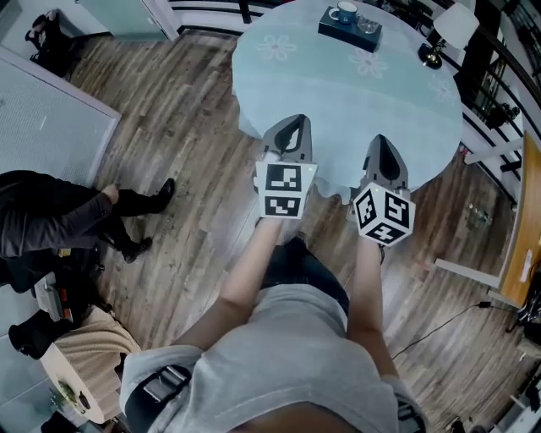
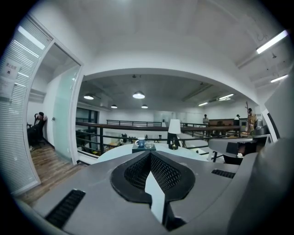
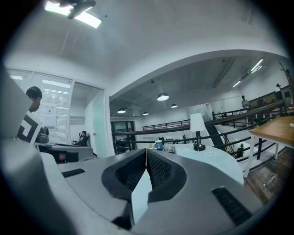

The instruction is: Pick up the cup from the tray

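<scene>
— Wood floor (image 1: 194,93) lies open all round the table (image 1: 313,80). Where's the cup?
— The cup (image 1: 343,12) is on the tray (image 1: 348,32) at the far edge, with a lamp (image 1: 438,41) at the right edge.
— And the claws?
— The left gripper (image 1: 293,121) and right gripper (image 1: 380,141) are both closed and empty, by the near edge. Only their views show the ceiling lights (image 2: 138,95).

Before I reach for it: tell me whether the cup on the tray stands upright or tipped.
Upright: the cup sits on the tray, open rim facing up.
</scene>
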The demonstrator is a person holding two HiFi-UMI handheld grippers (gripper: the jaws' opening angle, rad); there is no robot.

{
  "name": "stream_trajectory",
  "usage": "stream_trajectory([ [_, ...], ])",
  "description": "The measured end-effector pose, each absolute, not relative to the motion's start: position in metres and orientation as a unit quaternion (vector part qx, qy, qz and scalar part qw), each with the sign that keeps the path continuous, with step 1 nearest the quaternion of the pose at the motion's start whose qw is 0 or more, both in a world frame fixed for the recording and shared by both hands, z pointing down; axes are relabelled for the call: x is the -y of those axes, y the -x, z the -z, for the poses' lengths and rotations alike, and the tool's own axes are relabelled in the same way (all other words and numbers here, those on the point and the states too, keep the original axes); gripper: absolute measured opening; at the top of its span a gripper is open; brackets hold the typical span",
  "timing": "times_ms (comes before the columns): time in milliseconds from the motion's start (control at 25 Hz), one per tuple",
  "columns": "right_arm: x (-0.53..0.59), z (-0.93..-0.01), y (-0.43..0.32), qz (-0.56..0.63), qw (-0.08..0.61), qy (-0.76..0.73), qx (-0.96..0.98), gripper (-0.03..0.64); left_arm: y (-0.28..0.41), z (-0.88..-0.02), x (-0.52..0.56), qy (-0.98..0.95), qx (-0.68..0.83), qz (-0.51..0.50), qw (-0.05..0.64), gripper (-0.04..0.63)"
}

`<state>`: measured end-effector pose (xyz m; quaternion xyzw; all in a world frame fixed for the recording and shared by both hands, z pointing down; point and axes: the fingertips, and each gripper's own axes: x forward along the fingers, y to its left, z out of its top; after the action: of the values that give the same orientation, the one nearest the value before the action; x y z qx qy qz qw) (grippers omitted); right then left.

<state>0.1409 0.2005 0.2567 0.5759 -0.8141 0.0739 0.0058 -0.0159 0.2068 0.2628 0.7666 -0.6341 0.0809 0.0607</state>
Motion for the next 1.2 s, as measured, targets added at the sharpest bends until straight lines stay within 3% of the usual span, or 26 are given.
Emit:
stream_trajectory([
  [680,-0.105,-0.282,-0.132,-0.102,0.018,-0.571,0.815,0.008,0.035,-0.283,-0.112,-0.754,0.644,-0.084,0.097,0.006],
  [1200,0.031,-0.276,-0.1,-0.106,0.014,-0.583,0.806,0.008,0.076,-0.279,0.025,-0.76,0.638,-0.082,0.095,0.006],
])
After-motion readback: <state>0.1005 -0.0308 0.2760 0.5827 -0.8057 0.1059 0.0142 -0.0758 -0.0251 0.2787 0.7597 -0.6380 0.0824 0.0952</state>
